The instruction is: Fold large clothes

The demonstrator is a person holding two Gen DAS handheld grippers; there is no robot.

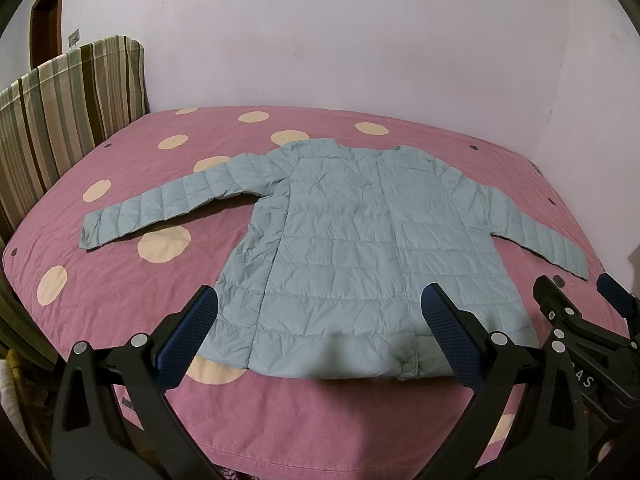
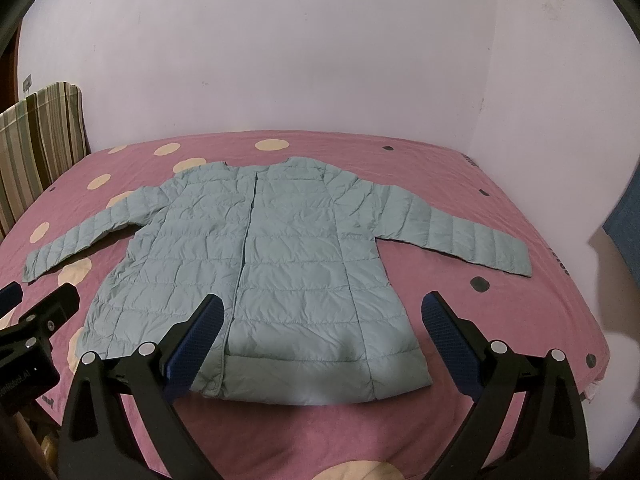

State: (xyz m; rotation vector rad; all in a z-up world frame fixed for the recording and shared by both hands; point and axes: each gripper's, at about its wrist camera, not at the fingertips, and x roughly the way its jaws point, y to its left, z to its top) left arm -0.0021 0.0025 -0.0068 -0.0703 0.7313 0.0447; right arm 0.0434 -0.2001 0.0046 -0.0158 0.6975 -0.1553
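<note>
Both tongs sit over the near edge of the bed [image 1: 120, 288]: left tongs [image 1: 320, 316] and right tongs [image 2: 320, 320], each spread wide, holding nothing, touching nothing. One jacket [image 1: 360, 248], pale blue quilted, lies flat front-up mid-bed, two sleeves out toward the left and right edges, hem toward the near edge. Hem sits just beyond the fingertips of both tongs. One striped cushion [image 1: 60, 120] stands at the left edge.

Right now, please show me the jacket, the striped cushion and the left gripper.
jacket [image 1: 352, 240]: left wrist view, chest panel.
striped cushion [image 1: 72, 112]: left wrist view, front face.
left gripper [image 1: 320, 308]: left wrist view, between fingertips.
</note>
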